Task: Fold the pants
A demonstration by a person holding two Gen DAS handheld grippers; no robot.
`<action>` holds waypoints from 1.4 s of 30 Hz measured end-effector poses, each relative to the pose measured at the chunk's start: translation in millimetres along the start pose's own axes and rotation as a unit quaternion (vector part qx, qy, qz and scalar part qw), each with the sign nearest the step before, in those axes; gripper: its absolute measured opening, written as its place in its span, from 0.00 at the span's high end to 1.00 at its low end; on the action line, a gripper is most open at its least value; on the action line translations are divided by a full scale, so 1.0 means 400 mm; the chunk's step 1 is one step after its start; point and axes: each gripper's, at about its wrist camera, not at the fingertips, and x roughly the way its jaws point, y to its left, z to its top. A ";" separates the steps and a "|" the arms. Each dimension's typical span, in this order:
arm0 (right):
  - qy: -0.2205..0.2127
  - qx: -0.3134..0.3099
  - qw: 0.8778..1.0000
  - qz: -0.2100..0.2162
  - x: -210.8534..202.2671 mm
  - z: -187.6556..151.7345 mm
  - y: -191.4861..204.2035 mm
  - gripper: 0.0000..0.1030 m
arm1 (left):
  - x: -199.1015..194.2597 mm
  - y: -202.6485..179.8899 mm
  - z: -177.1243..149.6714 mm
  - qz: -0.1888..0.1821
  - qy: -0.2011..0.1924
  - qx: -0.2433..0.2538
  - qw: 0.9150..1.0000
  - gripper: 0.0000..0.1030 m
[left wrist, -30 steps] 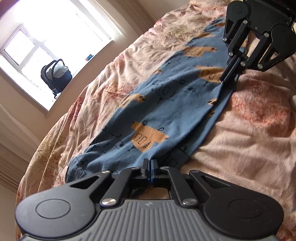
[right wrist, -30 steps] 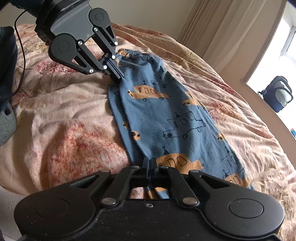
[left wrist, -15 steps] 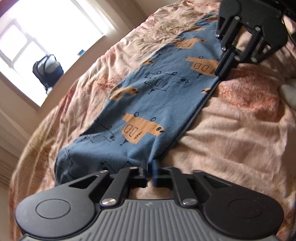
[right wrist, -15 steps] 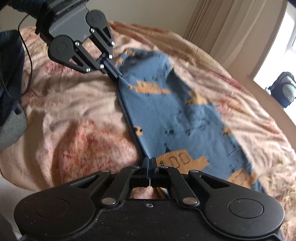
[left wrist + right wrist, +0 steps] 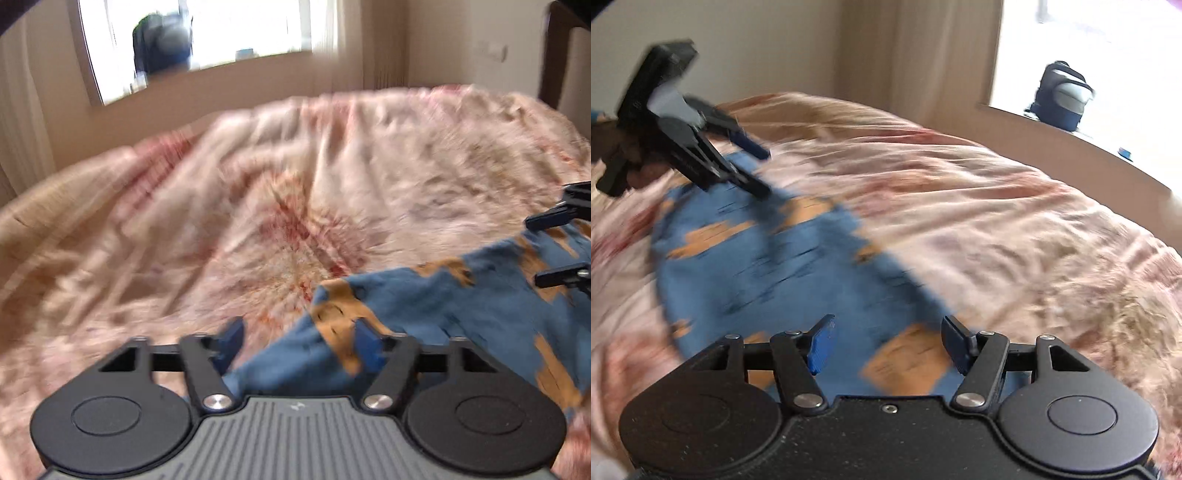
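The blue pants with orange car prints (image 5: 461, 306) lie on the pink floral bedspread (image 5: 258, 206); they also show in the right wrist view (image 5: 768, 273), blurred by motion. My left gripper (image 5: 299, 341) is open, its jaws wide apart just above one edge of the pants, holding nothing. My right gripper (image 5: 888, 345) is open over the other edge, empty too. Each gripper shows in the other's view: the right one at the right edge (image 5: 561, 245), the left one at the upper left (image 5: 764, 171), both with fingers apart.
A window with a dark blue backpack (image 5: 1062, 96) on its sill lies beyond the bed. Curtains (image 5: 916, 55) hang beside it. A dark piece of furniture (image 5: 561, 48) stands at the far right. The bedspread is rumpled all around the pants.
Both grippers were shut on the pants' edge and have opened and let go. Both have swung to face across the bed. The pants now lie shorter on the bed.
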 end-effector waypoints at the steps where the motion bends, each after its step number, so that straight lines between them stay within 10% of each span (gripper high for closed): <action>1: 0.001 0.007 1.000 0.000 0.012 0.006 -0.023 0.37 | 0.028 0.009 0.013 -0.010 0.019 -0.006 1.000 0.44; 5: 0.003 0.034 0.999 0.012 0.048 0.000 -0.091 0.37 | 0.065 0.036 0.029 -0.045 0.042 -0.025 0.998 0.44; 9: 0.004 0.053 0.998 0.017 0.064 -0.037 -0.103 0.33 | 0.072 0.027 0.039 -0.082 0.059 -0.025 0.995 0.81; 19: -0.052 0.032 0.998 -0.032 0.004 -0.050 -0.064 0.30 | 0.065 -0.113 0.019 0.065 0.014 0.074 0.995 0.95; 23: -0.016 0.030 0.996 -0.085 0.040 -0.051 -0.043 0.29 | 0.079 -0.150 0.006 0.116 -0.003 0.086 0.990 0.80; 27: -0.017 0.040 0.985 -0.168 -0.027 -0.079 -0.055 0.20 | 0.015 -0.199 -0.013 0.180 -0.053 0.070 0.980 0.26; 34: -0.033 0.107 0.971 -0.212 -0.098 -0.148 -0.130 0.09 | -0.014 -0.340 -0.020 0.079 -0.159 -0.074 0.981 0.13; 38: -0.002 0.085 0.955 -0.286 -0.097 -0.196 -0.157 0.09 | 0.085 -0.450 -0.020 0.160 -0.131 -0.011 0.978 0.12; 42: 0.010 0.070 0.923 -0.377 -0.183 -0.270 -0.258 0.03 | 0.105 -0.403 -0.053 0.162 -0.136 -0.034 0.977 0.02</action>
